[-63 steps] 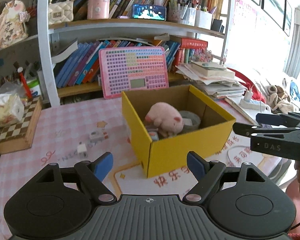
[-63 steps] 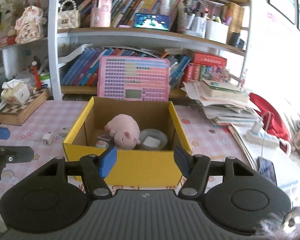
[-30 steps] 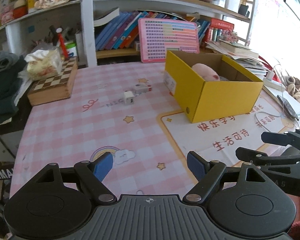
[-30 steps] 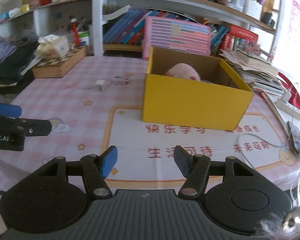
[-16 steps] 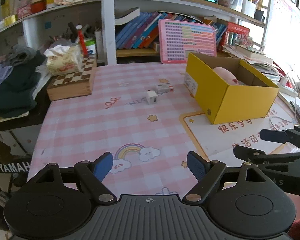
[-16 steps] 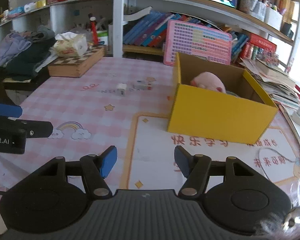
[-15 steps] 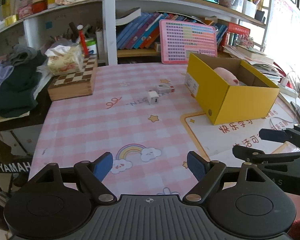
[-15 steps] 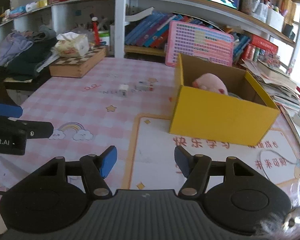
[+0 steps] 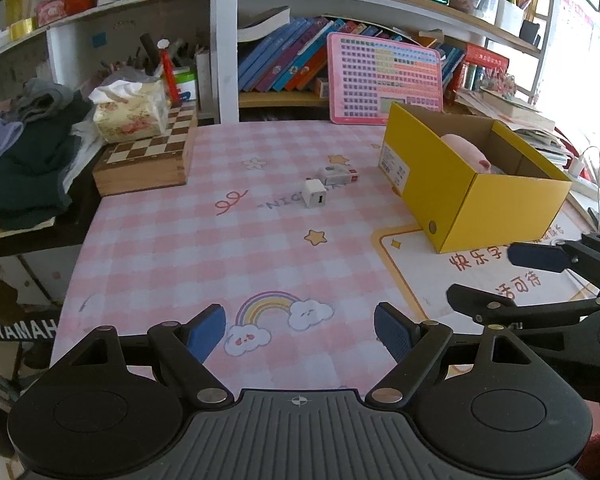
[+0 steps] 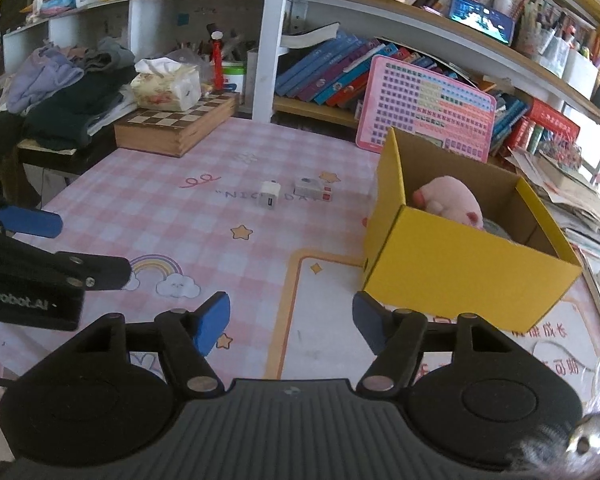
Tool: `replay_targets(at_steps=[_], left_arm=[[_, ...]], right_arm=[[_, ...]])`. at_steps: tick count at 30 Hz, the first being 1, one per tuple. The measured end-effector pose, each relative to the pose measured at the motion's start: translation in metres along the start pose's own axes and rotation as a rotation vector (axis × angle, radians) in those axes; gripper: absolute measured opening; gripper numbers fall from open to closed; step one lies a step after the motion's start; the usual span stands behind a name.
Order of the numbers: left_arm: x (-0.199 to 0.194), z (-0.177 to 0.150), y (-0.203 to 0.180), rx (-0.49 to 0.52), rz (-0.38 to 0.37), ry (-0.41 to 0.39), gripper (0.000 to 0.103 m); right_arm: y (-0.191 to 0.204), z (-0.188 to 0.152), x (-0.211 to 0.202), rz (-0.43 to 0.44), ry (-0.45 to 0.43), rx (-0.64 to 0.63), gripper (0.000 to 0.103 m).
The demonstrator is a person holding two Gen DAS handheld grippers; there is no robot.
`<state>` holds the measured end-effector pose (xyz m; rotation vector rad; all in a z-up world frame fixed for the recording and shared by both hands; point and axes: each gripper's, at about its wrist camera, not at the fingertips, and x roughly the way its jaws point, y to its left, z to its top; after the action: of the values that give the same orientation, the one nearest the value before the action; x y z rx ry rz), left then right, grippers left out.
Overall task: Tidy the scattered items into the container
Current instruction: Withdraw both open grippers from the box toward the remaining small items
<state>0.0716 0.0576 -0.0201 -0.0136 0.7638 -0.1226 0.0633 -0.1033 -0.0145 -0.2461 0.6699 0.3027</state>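
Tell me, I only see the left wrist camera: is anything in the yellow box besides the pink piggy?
Observer: Yes. The right wrist view looks deeper into the yellow box. A grey thing lies right beside the pink plush pig, partly hidden by the front wall.
Operator: Is the other gripper holding something?
Observer: No. The right gripper is open, with only tablecloth showing between its fingers.
Operator: Does my gripper have writing on it?
Observer: Yes. The side of the left gripper shows pale letters ending in "Robot.AI".
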Motion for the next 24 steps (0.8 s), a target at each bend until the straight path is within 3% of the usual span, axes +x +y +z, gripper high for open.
replay_targets(at_steps=[24], left_arm=[[0.084, 0.070, 0.033, -0.035, 0.032, -0.011, 0.082]], right_arm=[[-0.005, 0.058, 0.117, 0.030, 0.067, 0.028, 0.061]])
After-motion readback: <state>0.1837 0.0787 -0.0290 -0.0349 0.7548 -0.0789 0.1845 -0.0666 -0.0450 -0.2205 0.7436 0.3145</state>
